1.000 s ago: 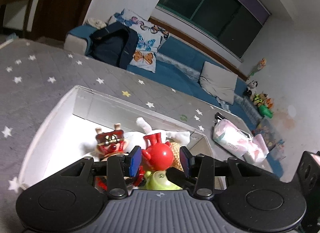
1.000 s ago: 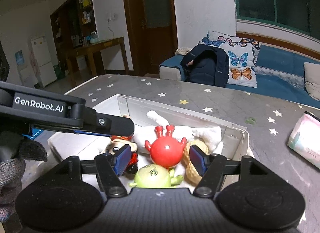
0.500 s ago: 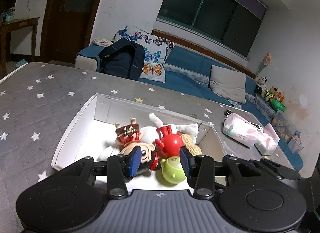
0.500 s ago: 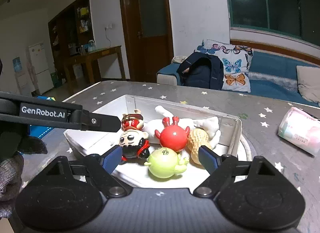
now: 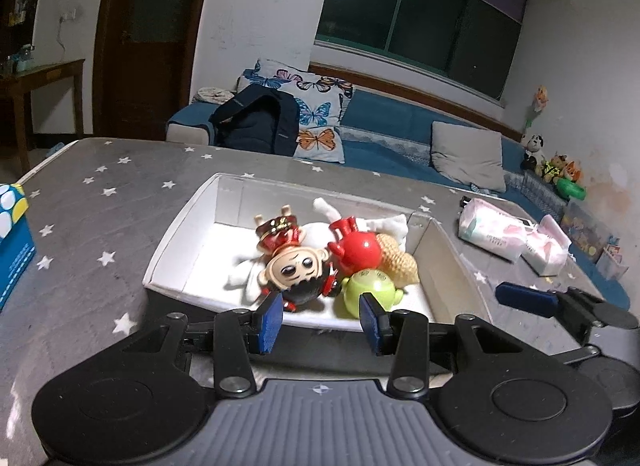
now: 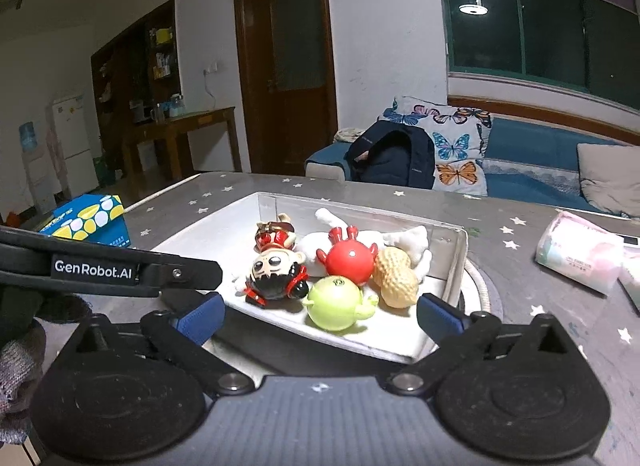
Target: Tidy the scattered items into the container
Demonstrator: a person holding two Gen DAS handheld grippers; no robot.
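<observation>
White container (image 6: 458,254) sits mid-frame on the star-patterned table (image 5: 100,201), holding a big-headed figurine (image 6: 276,272), red ball toy (image 6: 347,260), green toy (image 6: 335,304), peanut (image 6: 395,277) and white plush (image 6: 412,240). Right gripper (image 6: 318,316), lower frame, jaws opening wide, nothing between. Left gripper (image 5: 318,322) parted, empty.

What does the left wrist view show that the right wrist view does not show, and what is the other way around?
Only the left wrist view: the soft toys on the far right end of the sofa, and the left gripper itself, empty.

Only the right wrist view: the white fridge, the wooden shelves and a gloved hand at the left edge. The right gripper is opening, with nothing between its fingers.

Both: the white box with the big-eyed figure, red ball toy, green round toy and peanut, plus the blue tissue box and pink packet.
</observation>
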